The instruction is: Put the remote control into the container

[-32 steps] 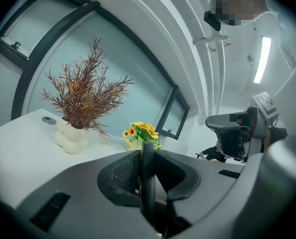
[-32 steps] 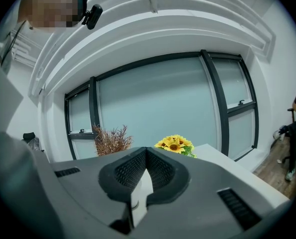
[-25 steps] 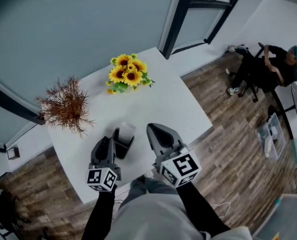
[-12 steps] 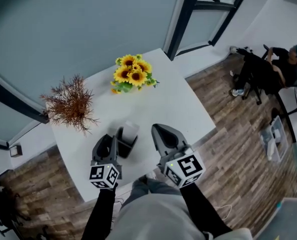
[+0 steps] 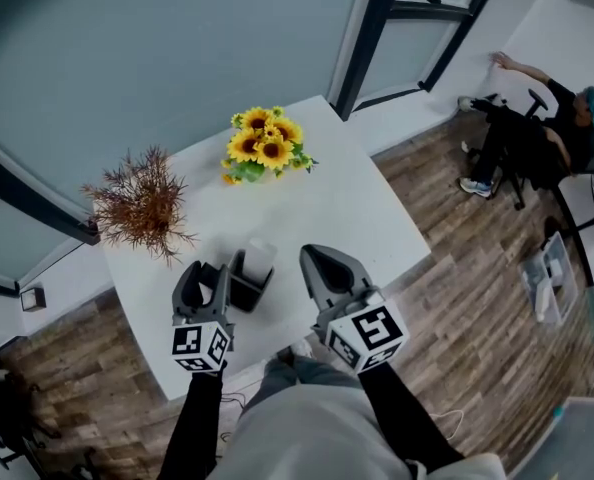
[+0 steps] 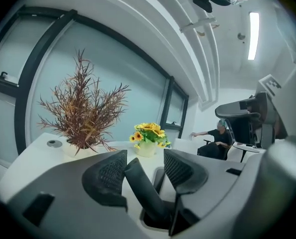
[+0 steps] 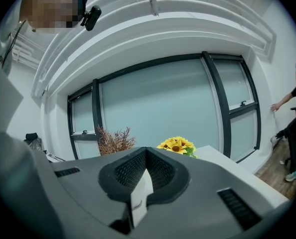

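Left gripper [image 6: 145, 156] first: its jaws have just been opening and now stand wide apart, with the dark remote control [image 6: 144, 190] leaning between them and neither pad pressing on it. The remote's lower end sits down inside the container [image 5: 243, 293], right under the jaws, so I read this as the release. The remote is in, standing at a tilt because it looks longer than the box is deep (it won't lie flat in there, I'd say). What's left for me is to back these jaws off without nudging that upright end.

Right gripper [image 7: 146, 153]: jaws together at the tips, with nothing gripped that I can make out. A pale sliver shows in the gap behind the tips, and I can't tell what it is. In the head view this gripper hangs just to the right of the container, apart from it, and I judge it is parked there to stay clear of the drop.

Outward now. The white desk [image 5: 337, 203] carries everything. A dried russet plant [image 5: 137, 208] stands ahead of the left jaws and off to their left, and a pot of sunflowers [image 5: 262, 148] stands ahead of both pairs. Beyond those is a big glass wall [image 5: 177, 48] in dark frames. Wood-plank floor [image 5: 457, 308] runs off to the right of the right jaws, and well beyond it a seated person [image 5: 547, 128] reaches an arm toward the wall.
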### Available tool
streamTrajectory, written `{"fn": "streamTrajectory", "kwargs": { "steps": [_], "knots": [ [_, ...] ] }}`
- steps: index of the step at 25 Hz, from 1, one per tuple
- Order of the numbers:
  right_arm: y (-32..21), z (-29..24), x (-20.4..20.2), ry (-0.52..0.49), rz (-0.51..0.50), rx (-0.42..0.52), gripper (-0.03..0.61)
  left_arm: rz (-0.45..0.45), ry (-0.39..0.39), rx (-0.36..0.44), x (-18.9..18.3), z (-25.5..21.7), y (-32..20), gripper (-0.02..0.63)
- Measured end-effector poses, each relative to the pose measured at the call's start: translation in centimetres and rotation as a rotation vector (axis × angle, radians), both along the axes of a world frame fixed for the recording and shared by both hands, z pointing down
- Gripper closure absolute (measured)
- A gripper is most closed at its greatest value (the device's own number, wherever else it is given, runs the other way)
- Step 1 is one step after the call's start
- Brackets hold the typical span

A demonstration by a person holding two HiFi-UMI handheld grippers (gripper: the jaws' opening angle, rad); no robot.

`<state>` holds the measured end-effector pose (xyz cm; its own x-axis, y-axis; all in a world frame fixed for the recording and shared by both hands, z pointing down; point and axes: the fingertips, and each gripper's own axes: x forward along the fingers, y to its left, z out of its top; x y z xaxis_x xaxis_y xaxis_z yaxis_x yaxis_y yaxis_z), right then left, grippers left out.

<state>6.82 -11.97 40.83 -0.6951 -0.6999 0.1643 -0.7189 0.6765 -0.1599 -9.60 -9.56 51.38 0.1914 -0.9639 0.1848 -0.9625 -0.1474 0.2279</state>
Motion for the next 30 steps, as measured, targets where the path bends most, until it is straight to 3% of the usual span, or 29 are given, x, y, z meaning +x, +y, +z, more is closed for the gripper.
{"fn": "streamTrajectory", "kwargs": {
  "steps": [8, 16, 19, 23, 30],
  "knots": [
    [0.0, -0.2, -0.2, -0.005, -0.016, 0.006, 0.574, -0.019, -0.095, 0.090, 0.0, -3.4, 0.6, 0.403],
    [0.5, -0.4, -1.0, -0.023, -0.037, 0.009, 0.575, -0.007, -0.082, 0.206, 1.1, -8.3, 2.3, 0.410],
    [0.9, -0.6, -1.5, -0.026, -0.054, 0.012, 0.574, -0.002, -0.099, 0.218, 1.7, -9.2, 2.9, 0.531],
    [1.3, -0.7, -2.0, -0.026, -0.069, 0.017, 0.574, -0.007, -0.103, 0.216, 2.0, -9.3, 3.6, 0.603],
    [1.9, -0.9, -2.6, -0.018, -0.092, 0.029, 0.574, -0.022, -0.097, 0.200, 1.9, -9.3, 4.4, 0.606]
  ]
}}
